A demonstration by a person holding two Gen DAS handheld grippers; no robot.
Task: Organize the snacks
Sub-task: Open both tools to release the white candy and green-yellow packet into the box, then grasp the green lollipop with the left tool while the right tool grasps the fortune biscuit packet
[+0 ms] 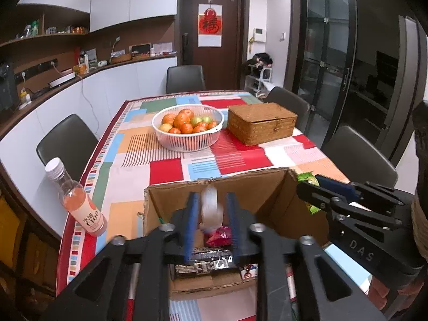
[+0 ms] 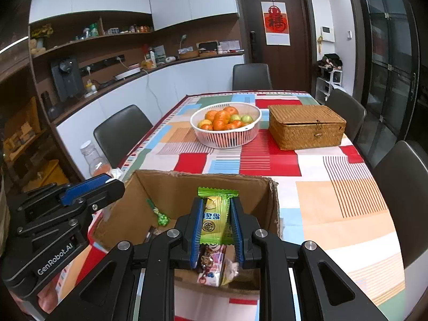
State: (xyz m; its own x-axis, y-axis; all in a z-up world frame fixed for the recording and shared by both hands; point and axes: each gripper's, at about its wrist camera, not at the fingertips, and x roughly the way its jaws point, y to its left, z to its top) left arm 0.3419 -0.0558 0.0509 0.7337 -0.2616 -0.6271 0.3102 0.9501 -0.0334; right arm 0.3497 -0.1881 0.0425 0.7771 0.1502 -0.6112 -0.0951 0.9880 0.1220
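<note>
An open cardboard box (image 1: 270,187) (image 2: 171,187) stands at the near end of the table with several snack packets inside. My left gripper (image 1: 212,208) is over the box. A blurred white packet (image 1: 211,207) is between its blue fingers and looks loose, apart from both pads. My right gripper (image 2: 216,219) is shut on a green and yellow snack packet (image 2: 215,218) and holds it above the box. Each gripper shows at the other view's edge: the right one (image 1: 321,187) and the left one (image 2: 107,184).
A pink drink bottle (image 1: 77,200) (image 2: 95,159) stands left of the box by the table edge. A white basket of fruit (image 1: 188,128) (image 2: 226,125) and a closed wicker box (image 1: 260,121) (image 2: 305,127) sit further back. Dark chairs ring the table.
</note>
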